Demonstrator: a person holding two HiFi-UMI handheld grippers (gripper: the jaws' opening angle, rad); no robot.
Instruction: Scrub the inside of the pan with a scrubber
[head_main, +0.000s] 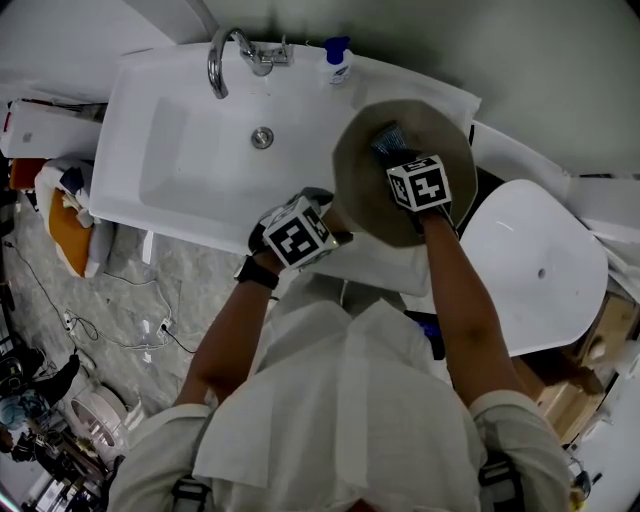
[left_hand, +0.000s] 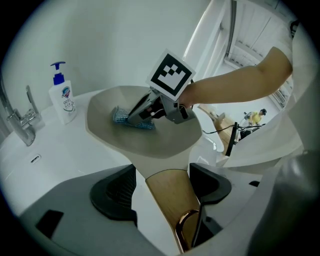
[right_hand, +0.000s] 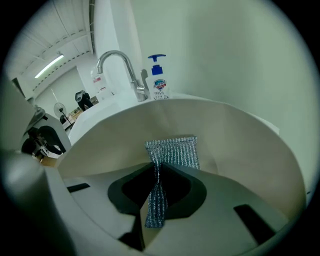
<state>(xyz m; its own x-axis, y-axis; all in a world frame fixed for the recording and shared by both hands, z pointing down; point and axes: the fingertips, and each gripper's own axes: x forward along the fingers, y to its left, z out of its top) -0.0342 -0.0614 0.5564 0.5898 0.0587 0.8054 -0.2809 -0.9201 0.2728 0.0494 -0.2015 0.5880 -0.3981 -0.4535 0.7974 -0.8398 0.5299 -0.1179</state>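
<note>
The left tongs (left_hand: 161, 189) stand wide around the pan's wooden handle (left_hand: 170, 210). It lies between the pads without being squeezed, probably so the tongs can steady the pan (left_hand: 150, 142) during scrubbing. The right tongs (right_hand: 157, 172) pinch a scrubber (right_hand: 172, 152), a blue-silver knitted pad crumpled at the grip. Its free end lies flat on the smooth beige inside of the round pan, just ahead of them.
</note>
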